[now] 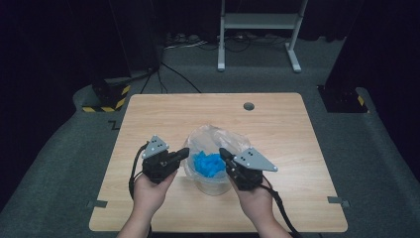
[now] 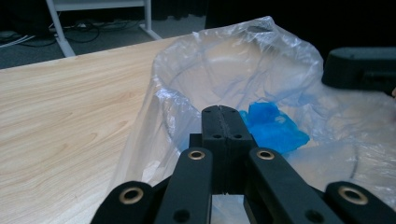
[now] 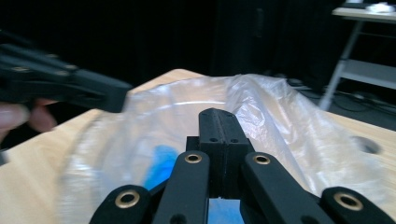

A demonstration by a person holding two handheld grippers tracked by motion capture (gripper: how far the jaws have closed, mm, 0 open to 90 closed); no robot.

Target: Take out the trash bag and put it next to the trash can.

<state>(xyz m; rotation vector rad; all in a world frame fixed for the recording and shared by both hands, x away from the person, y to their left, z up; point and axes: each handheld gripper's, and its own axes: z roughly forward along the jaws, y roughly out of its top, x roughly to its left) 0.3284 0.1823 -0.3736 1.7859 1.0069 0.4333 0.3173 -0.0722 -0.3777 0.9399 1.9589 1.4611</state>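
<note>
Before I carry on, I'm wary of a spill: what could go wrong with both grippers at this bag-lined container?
1. The clear plastic bag is thin and loose; the shut left gripper or right gripper could snag or tear it.
2. The container looks light; a sideways nudge might tip it and spill the blue material.

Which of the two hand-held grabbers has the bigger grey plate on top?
The right gripper, beside the bag: its grey triangular plate is longer and juts out sideways. The left gripper carries a smaller one.

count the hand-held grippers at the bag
2: the left hand-held gripper at the clear bag's left edge, the right hand-held gripper at its right. Both jaws shut.
</note>
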